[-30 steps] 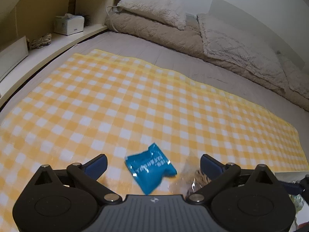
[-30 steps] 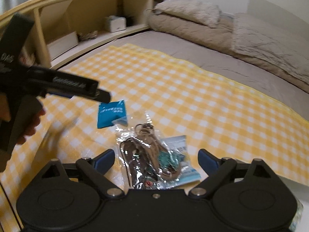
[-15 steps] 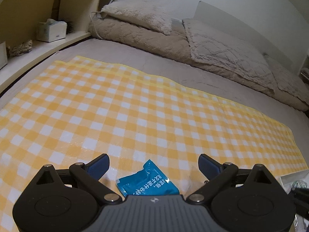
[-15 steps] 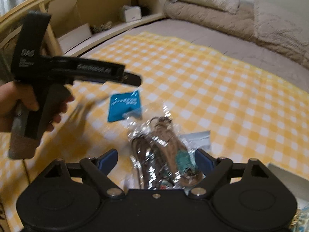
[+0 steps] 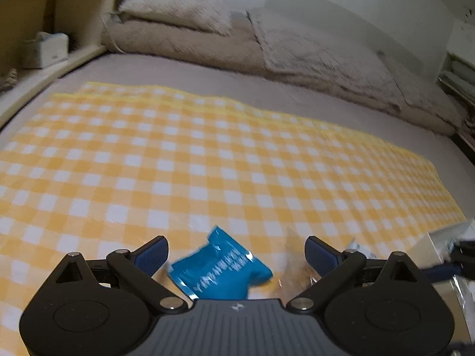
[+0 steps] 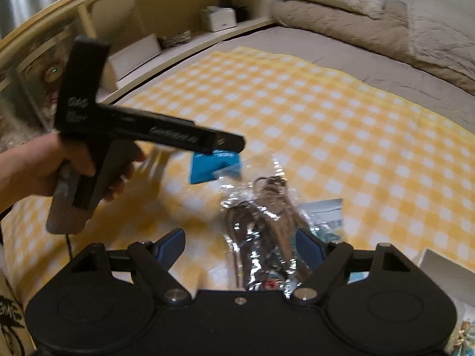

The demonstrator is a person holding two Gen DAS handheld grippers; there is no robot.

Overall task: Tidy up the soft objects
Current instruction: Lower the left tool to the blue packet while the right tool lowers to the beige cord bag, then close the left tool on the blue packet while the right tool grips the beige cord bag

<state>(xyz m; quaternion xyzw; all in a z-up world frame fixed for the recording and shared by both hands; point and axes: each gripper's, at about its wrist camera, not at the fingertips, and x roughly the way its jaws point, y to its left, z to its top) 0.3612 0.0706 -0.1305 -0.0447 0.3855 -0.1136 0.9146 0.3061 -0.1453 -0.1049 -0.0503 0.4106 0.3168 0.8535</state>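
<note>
Two tools over checked cloth point(image 5: 207, 154).
Left tool point(image 5: 236, 250) spread, blue packet point(image 5: 219, 270) between; right tool point(image 6: 240, 244) closing, clear bag point(image 6: 261, 237) between, unpinched.

Small blue foil packet point(image 5: 221, 270): print motion-blurred, lower edge hidden behind hand-held gripper body. White box point(image 6: 445, 270) cut by frame edge.

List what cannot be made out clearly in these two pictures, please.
- Blue packet: print blurred in the left wrist view; near edge hidden by the left tool.
- Clear bag: contents lost in glare, right wrist view.
- White box: cut off by the edge and the right tool, whose jaws are closing.
</note>
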